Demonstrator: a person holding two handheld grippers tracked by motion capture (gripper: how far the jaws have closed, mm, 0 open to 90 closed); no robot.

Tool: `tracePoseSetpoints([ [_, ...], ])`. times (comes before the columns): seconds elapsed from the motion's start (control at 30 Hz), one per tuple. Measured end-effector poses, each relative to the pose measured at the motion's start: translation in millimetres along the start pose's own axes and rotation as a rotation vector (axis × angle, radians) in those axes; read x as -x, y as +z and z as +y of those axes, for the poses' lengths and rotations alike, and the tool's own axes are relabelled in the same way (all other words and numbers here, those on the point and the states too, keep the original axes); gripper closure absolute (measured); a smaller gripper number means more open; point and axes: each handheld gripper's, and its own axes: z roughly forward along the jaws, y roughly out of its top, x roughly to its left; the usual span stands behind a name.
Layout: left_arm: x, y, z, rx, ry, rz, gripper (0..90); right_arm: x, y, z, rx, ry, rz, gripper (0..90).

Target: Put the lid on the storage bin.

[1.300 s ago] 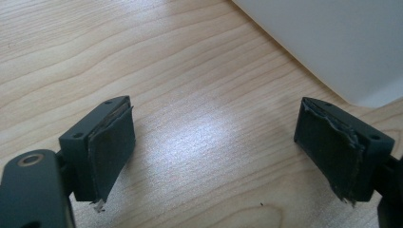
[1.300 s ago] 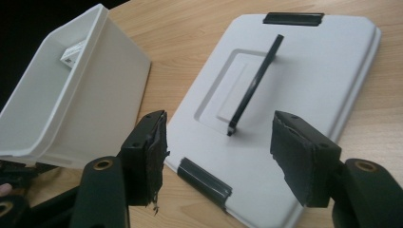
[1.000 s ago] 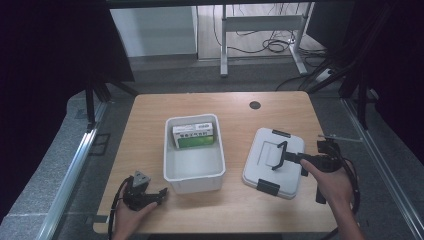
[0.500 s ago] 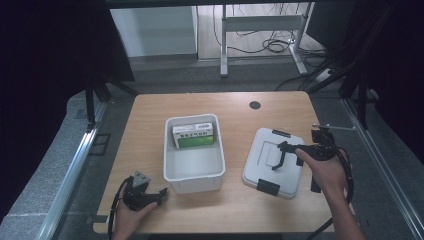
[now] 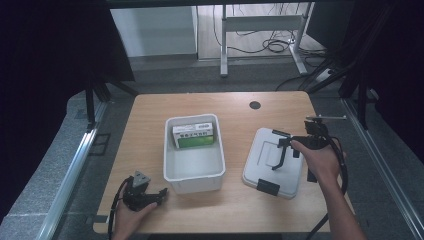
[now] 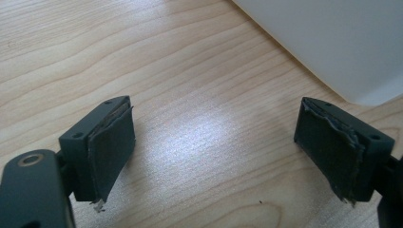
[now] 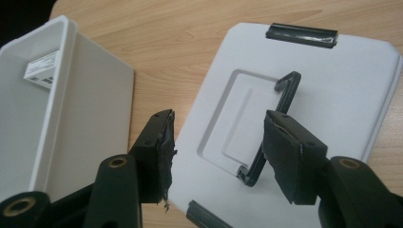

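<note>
Up close, the right claw [image 7: 216, 156] straddles the lid's raised handle [image 7: 271, 128].

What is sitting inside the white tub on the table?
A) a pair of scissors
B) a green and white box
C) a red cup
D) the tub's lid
B: a green and white box lies at the far end of the white tub, while the lid lies flat on the table beside it.

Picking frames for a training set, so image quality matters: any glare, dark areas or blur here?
High view: the table is evenly lit, the surroundings fall into near-black. Left gripper view: a pale sheen on the wood between the jaws, the white bin is soft. Right gripper view: the lid and its handle are sharp.
</note>
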Motion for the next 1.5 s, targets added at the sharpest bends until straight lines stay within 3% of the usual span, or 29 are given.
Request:
tracePoseSetpoints([
  [0.37,0.4,-0.3,-0.4,0.000,-0.001,0.000,13.4,7.9,25.3,7.7,-0.083,0.017,-0.081,47.8],
  [0.8,0.4,-0.4,-0.5,0.001,-0.001,0.001,13.4,17.6,38.4,12.2,-0.128,0.050,-0.125,53.2],
  [1.03,0.4,-0.4,-0.6,0.001,0.000,0.001,13.4,25.9,50.2,10.4,-0.157,0.090,-0.126,55.4],
  [1.4,0.4,-0.4,-0.6,0.001,-0.001,0.001,13.4,39.1,64.6,7.1,-0.197,0.159,-0.119,67.2],
  [1.5,0.4,-0.4,-0.6,0.001,0.000,0.001,13.4,40.1,68.8,7.8,-0.232,0.168,-0.109,70.6],
])
